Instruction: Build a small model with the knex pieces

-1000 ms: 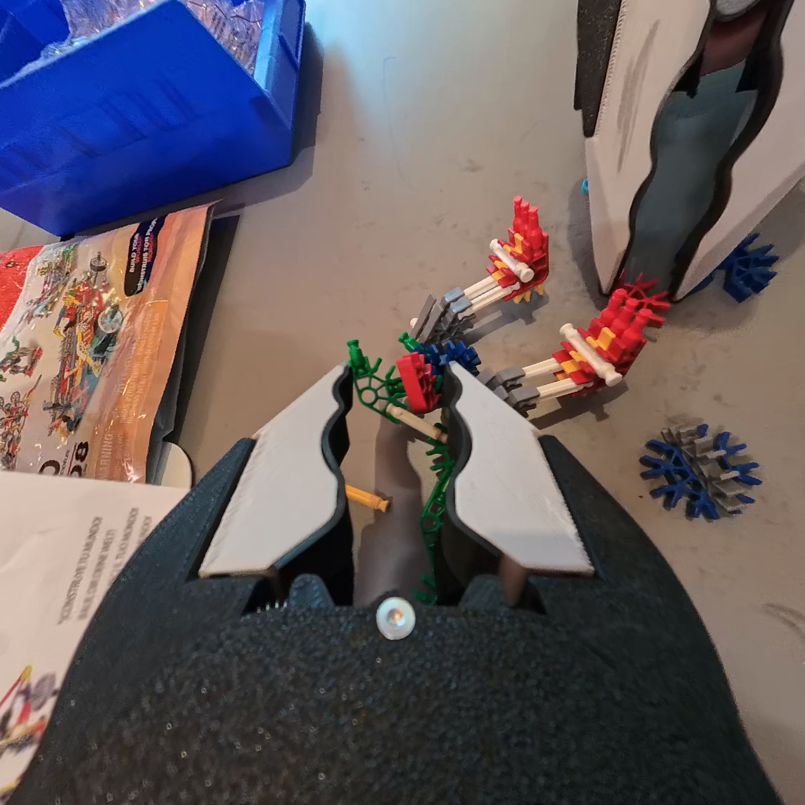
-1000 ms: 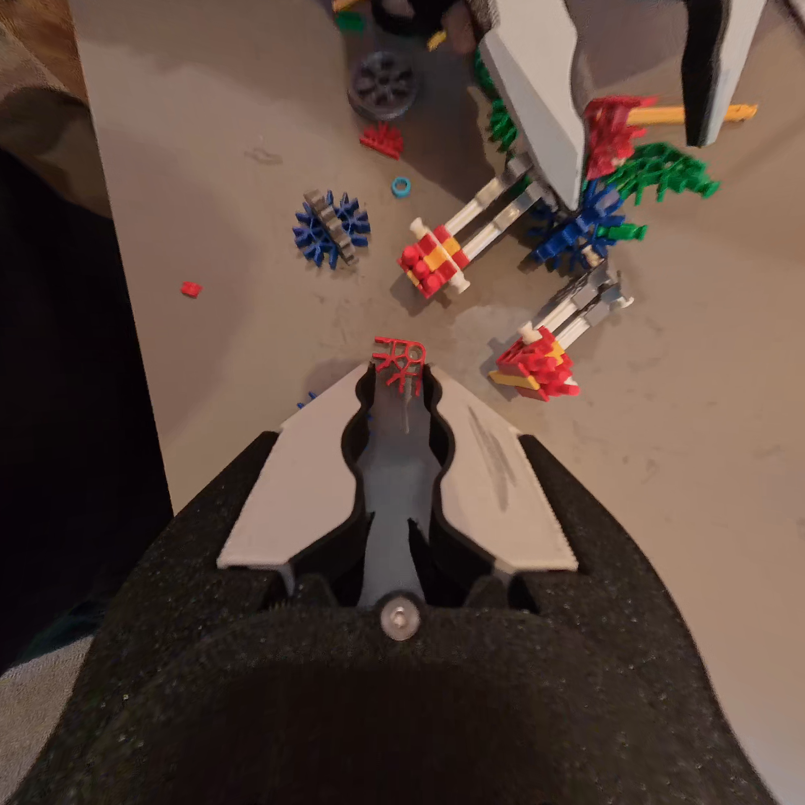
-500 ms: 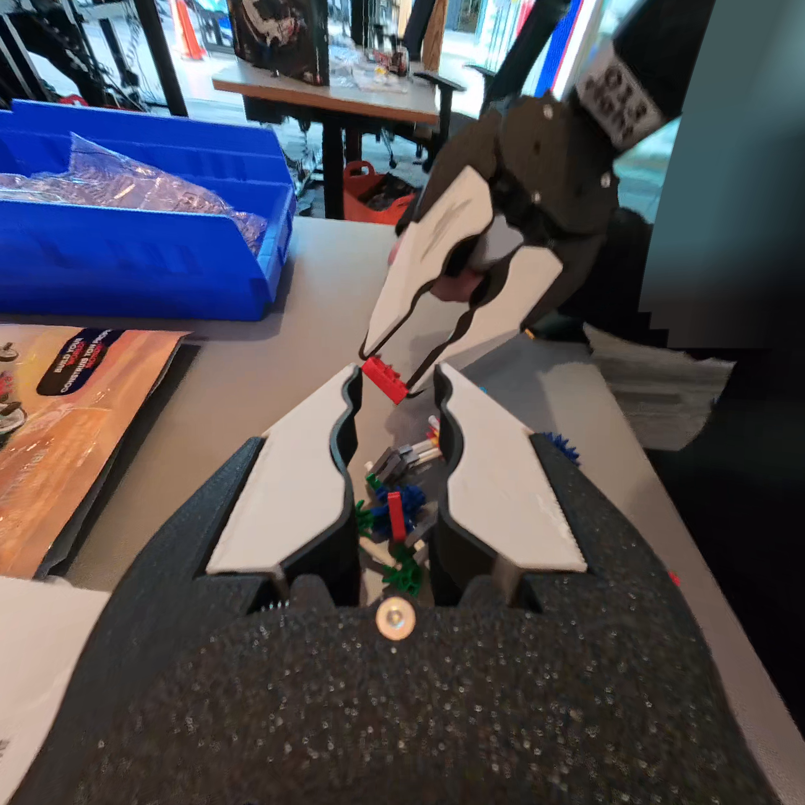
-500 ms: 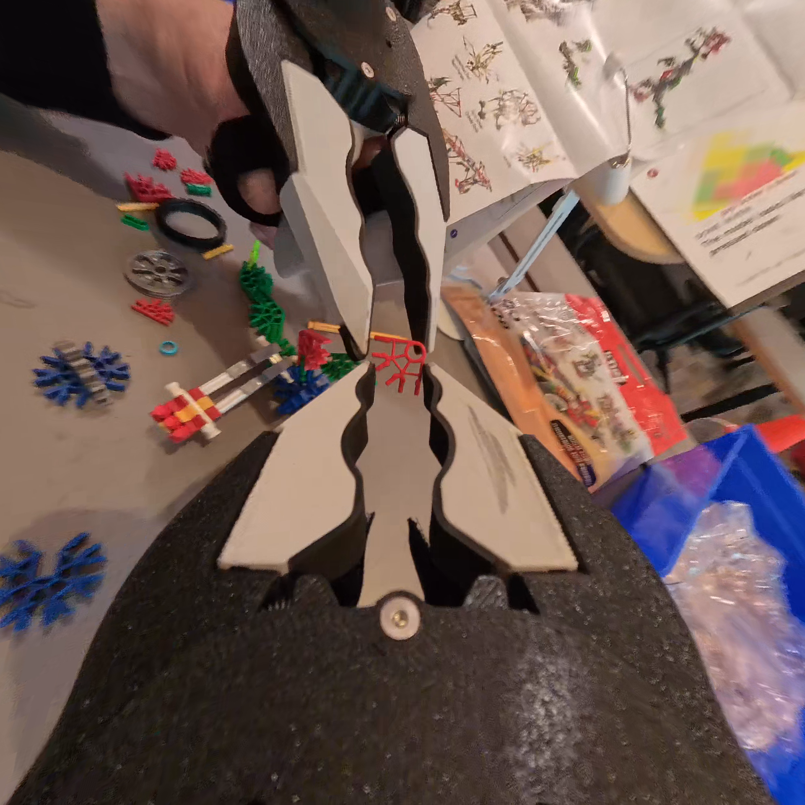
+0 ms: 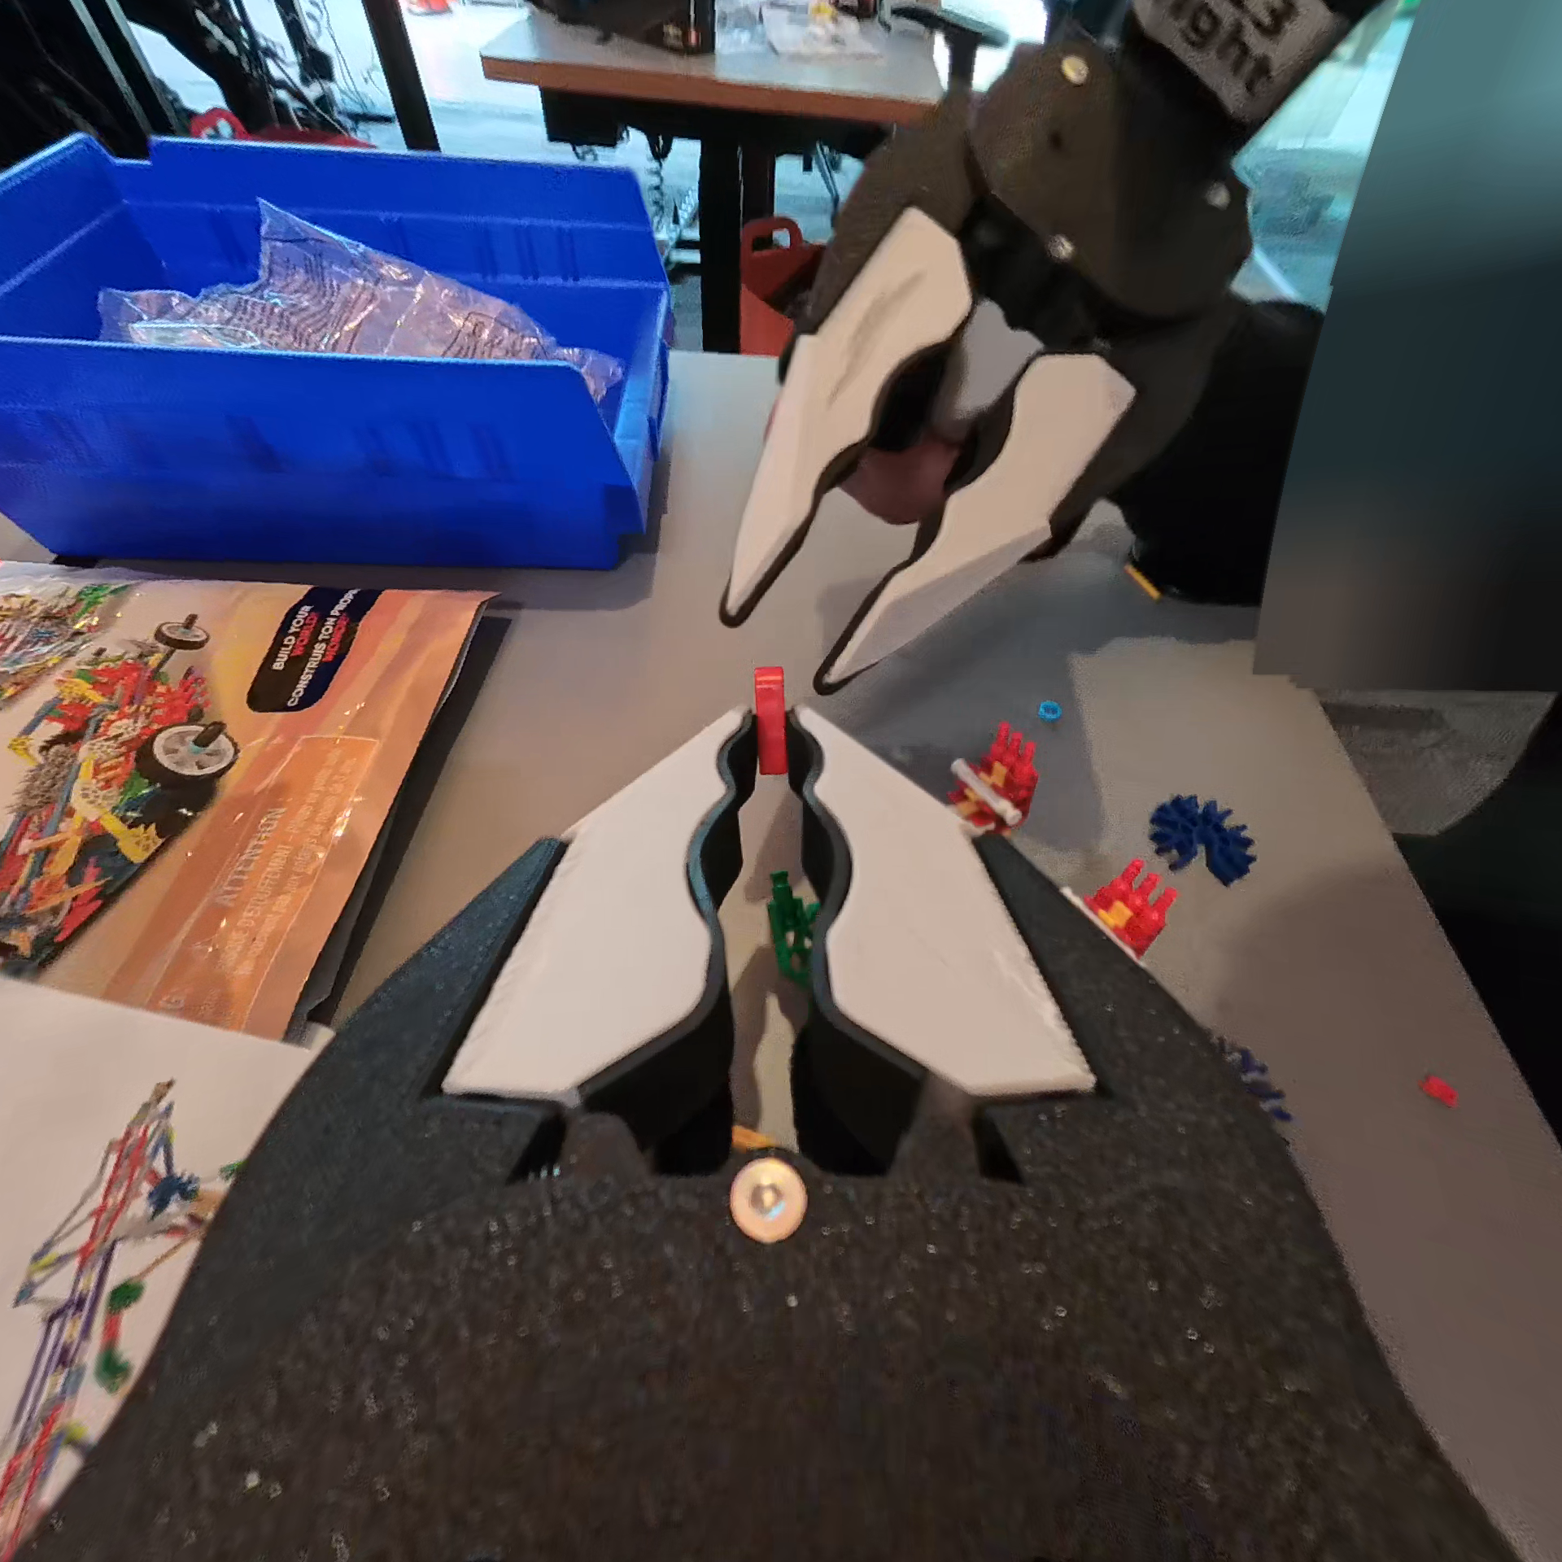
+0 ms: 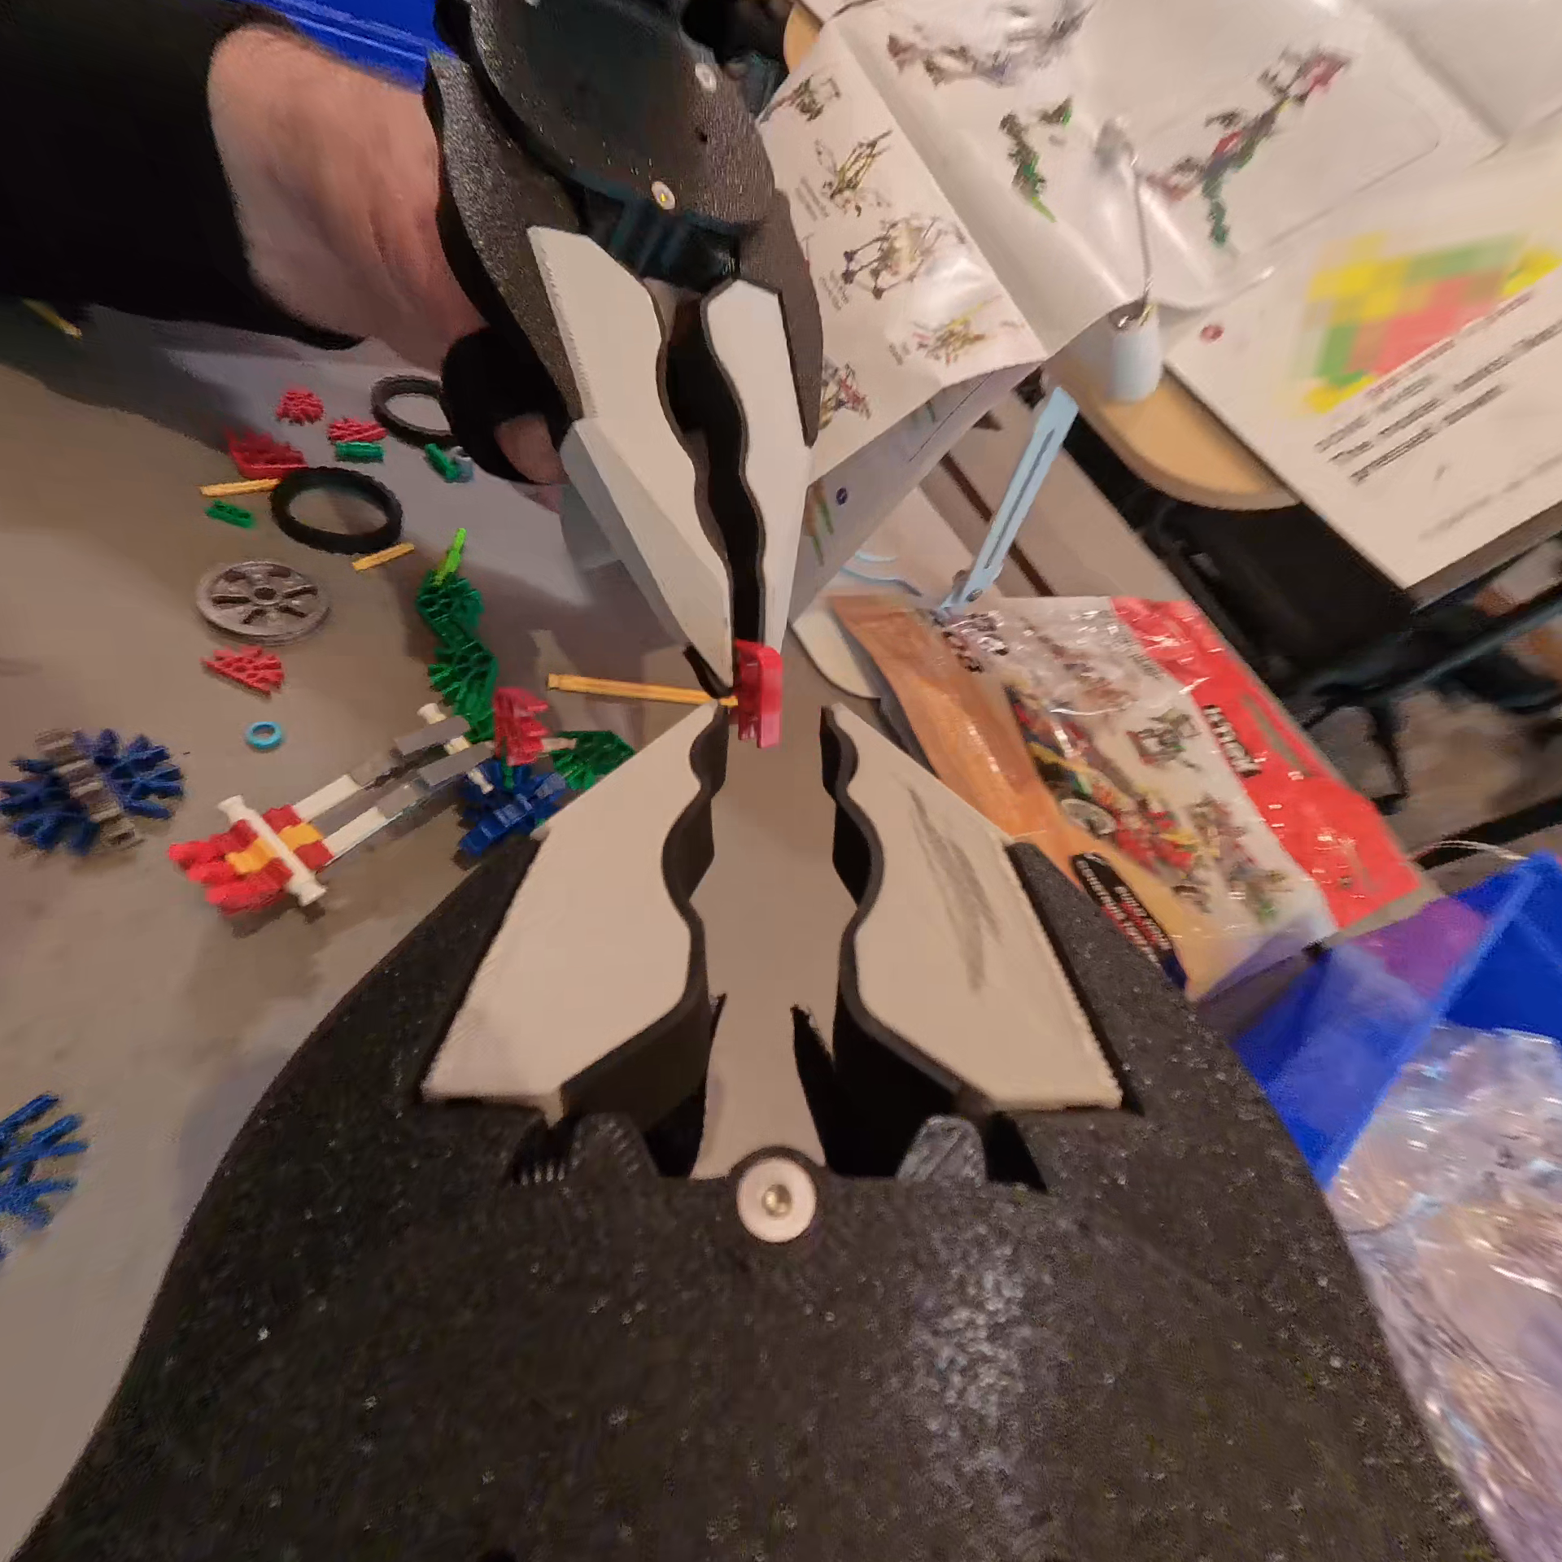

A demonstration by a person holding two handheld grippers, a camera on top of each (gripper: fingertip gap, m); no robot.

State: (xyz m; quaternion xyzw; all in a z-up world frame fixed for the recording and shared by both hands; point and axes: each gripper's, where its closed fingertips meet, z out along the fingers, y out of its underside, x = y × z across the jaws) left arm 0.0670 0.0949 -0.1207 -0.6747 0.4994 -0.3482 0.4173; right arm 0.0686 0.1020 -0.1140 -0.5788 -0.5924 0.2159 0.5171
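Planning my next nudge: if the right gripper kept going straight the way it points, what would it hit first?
Most likely the red connector pinched in the left gripper, right ahead of the open right gripper. The depth gap looks small but is unclear.

Bare grey table lies between the blue bin at the back left and the printed bag beside it. Straight ahead, the right gripper hangs with fingers parted, just beyond the left gripper, which pinches a red piece. To the right, red clusters and a blue connector scatter the surface.
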